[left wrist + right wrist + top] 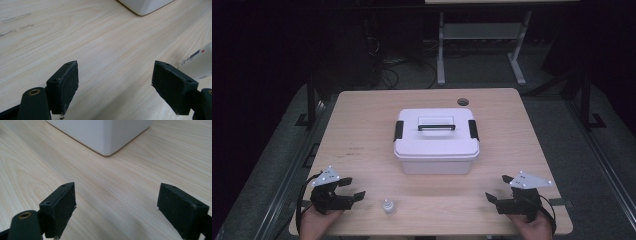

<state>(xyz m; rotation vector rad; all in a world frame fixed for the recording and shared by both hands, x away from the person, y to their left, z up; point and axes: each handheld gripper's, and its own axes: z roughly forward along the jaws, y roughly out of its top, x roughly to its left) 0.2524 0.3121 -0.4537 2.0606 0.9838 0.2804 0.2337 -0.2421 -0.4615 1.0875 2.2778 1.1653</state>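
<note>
Nothing's been started yet by the looks of it — both the left claw and right claw are held wide apart over the surface, the small bottle left untouched just beside the left one, the white box latched shut mid-surface.

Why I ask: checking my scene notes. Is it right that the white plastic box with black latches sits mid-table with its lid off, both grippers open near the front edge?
Not quite: the high view shows the white plastic box with its lid on, black handle on top. The rest holds: it sits mid-table, and the left gripper and right gripper are open near the front edge.
</note>
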